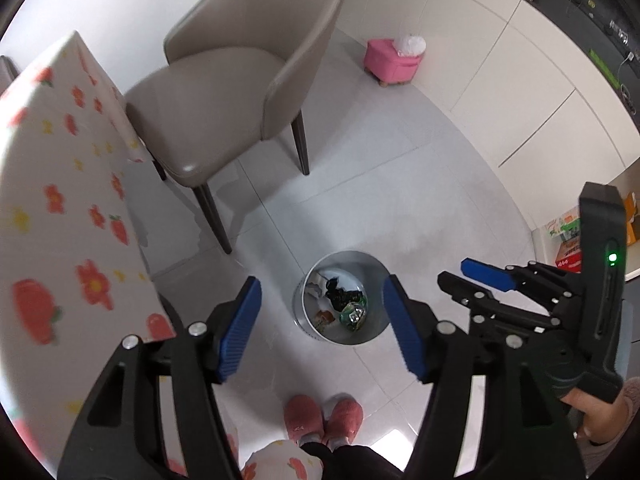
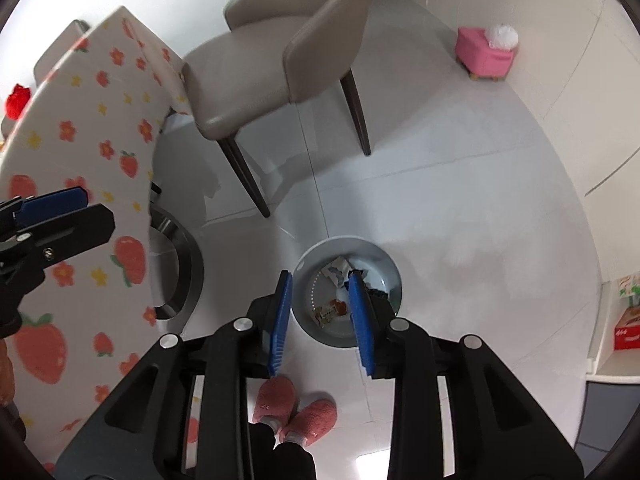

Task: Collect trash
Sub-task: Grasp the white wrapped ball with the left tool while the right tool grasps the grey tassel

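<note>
Above the floor bin, trash already inside: my left tool gapes wide, right tool narrow, both empty. Risk: drifting sideways, knocking the near-left surface.

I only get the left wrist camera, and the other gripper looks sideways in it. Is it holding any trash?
Observer: No. In the right wrist view, the right gripper has its blue pads apart with nothing between them, above the round grey trash bin.
Operator: Is there anything else by the flowery table?
Observer: Yes, a fuzzy red thing at the far end of the strawberry-print tablecloth. I cannot tell what it is.
Operator: What holds the table up?
Observer: A round shiny metal base on the floor beneath it.
</note>
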`<state>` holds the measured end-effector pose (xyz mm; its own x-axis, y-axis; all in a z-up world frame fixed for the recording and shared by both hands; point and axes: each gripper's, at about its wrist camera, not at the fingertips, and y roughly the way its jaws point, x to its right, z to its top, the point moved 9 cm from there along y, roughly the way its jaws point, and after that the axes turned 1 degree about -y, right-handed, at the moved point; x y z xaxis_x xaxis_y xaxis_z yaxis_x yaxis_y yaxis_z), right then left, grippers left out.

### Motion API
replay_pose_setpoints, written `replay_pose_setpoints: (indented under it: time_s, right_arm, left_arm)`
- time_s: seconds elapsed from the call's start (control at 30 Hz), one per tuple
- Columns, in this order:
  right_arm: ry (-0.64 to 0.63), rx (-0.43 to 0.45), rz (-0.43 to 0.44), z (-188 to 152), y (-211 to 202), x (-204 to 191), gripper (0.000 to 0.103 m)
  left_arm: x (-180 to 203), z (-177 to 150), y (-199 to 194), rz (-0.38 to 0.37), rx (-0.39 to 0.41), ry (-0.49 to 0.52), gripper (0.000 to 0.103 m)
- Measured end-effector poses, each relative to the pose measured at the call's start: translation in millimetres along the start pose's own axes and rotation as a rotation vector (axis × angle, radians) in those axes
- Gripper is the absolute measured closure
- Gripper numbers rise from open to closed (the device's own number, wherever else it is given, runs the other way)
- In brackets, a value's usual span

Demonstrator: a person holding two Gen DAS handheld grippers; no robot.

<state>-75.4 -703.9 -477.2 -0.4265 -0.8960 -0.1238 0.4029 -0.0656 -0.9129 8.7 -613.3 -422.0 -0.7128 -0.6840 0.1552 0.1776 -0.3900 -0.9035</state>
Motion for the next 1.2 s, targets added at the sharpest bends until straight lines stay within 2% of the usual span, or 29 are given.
replay_pose_setpoints:
  time_s: [0.17, 0.33, 0.6, 0.9, 1.07, 1.2]
  right_arm:
    - [-0.062, 0.049, 0.014, 22, -59, -31, 0.075]
    - [-0.164, 0.091, 0.059, 35, -112, -82, 0.071]
    - [-0.387, 0.137, 0.198, 42, -165, -204, 0.071]
    - [-0.606, 0.168, 0.326, 36, -187, -368, 0.071]
    - [-0.67, 0.198, 0.356, 33, -191, -464, 0.071]
    - [-0.646, 0.205, 0.354, 39, -184, -536, 0.071]
  left_arm:
    - [-18, 0, -65, 0.021, 0.047, -0.057, 0.039]
    - [-52, -16, -133, 0.079, 0.103, -0.152, 0.037]
    - [-129, -69, -235, 0.224, 0.191, -0.334, 0.035]
    - [-251, -137, -319, 0.368, 0.268, -0.534, 0.033]
    - [-331, -175, -355, 0.424, 0.283, -0.57, 0.033]
    - [-399, -203, -384, 0.456, 0.275, -0.578, 0.033]
